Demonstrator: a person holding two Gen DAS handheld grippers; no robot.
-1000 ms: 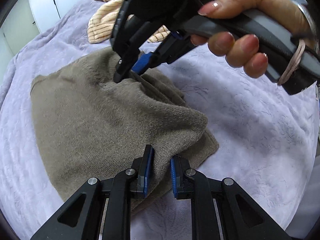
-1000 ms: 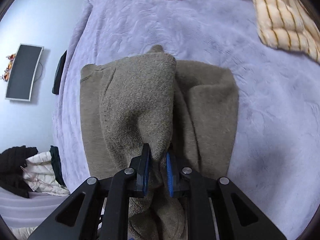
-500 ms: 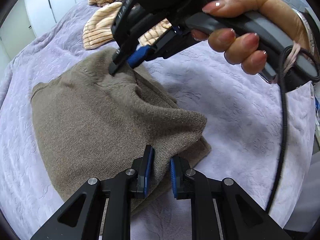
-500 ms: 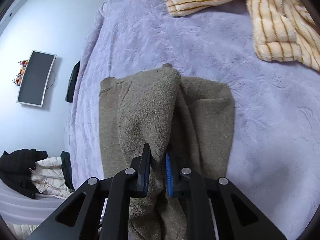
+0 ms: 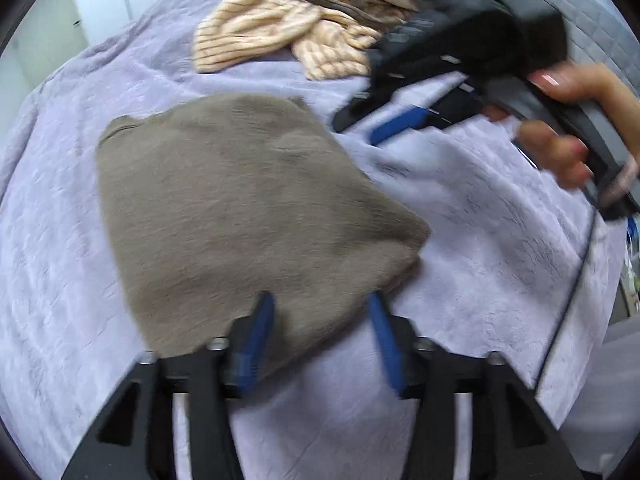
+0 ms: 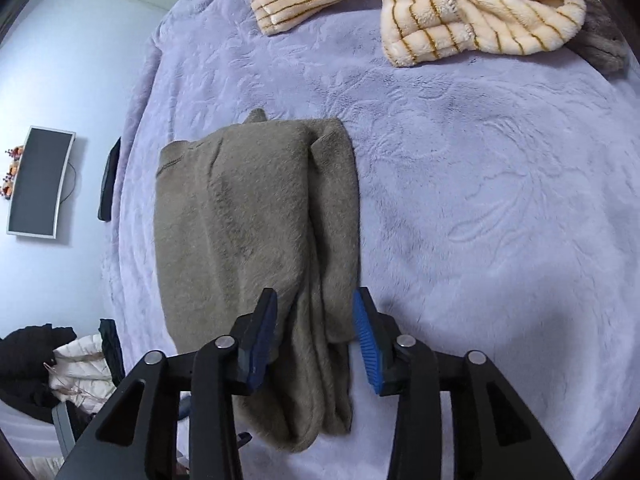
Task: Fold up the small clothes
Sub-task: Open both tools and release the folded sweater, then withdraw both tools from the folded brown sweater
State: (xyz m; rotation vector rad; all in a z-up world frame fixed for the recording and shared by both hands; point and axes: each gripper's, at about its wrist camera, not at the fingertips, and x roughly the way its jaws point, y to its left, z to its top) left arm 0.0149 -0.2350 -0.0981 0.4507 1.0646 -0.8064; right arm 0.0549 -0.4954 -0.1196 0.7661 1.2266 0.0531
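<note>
A taupe knit garment [image 5: 240, 208] lies folded on the lilac blanket [image 5: 480, 220]; it also shows in the right wrist view [image 6: 256, 224]. My left gripper [image 5: 320, 336] is open, its blue pads on either side of the garment's near corner. My right gripper [image 6: 316, 336] is open just above the garment's near end, gripping nothing. In the left wrist view the right gripper [image 5: 372, 124] is lifted off to the right of the garment, held by a hand.
A cream striped fleece garment [image 6: 460, 12] lies in a heap at the far side of the blanket, also in the left wrist view [image 5: 280, 32]. A grey-brown piece [image 6: 600, 40] lies beside it. Off the bed are a monitor [image 6: 40, 184] and piled clothes [image 6: 60, 364].
Both grippers have opened and let go of the taupe garment, which now lies flat and folded. The right gripper has lifted away to the right.
</note>
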